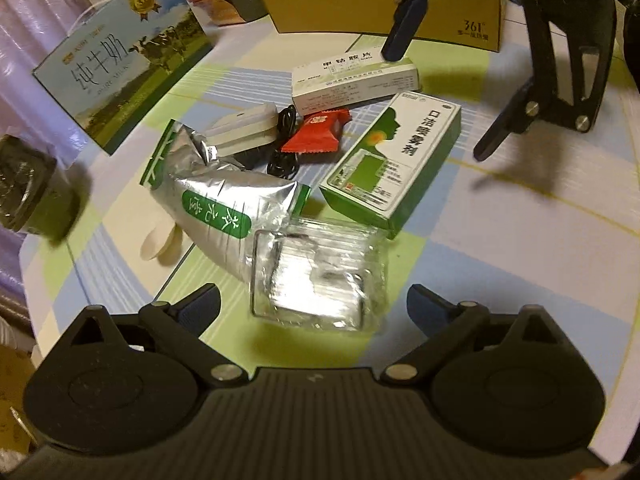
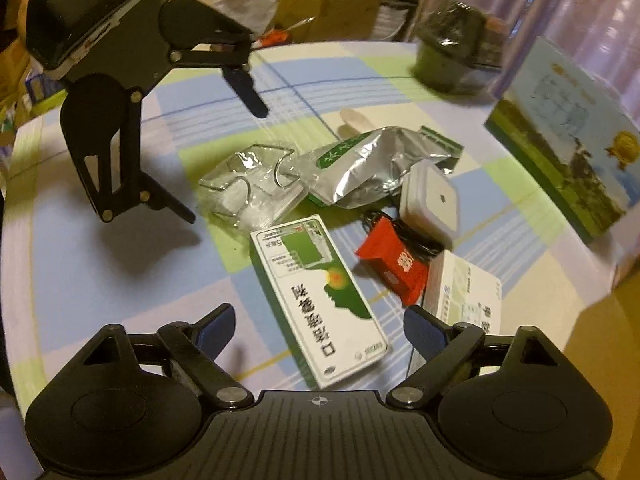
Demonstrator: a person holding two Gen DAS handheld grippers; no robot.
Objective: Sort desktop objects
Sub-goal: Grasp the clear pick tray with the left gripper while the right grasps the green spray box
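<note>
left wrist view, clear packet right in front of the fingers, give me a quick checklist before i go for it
1. Left gripper open: ok, fingers spread wide.
2. Left gripper empty: ok.
3. Clear plastic packet lined up between the fingers: ok, roughly centred.
4. Packet free of neighbours: not ok, the silver foil pouch touches or overlaps its edge, and the green and white box lies close.
5. Right gripper out of the way: ok, open and empty over the far side of the pile.
6. Packet lying flat on the table: cannot tell, it is blurred and glary.
</note>
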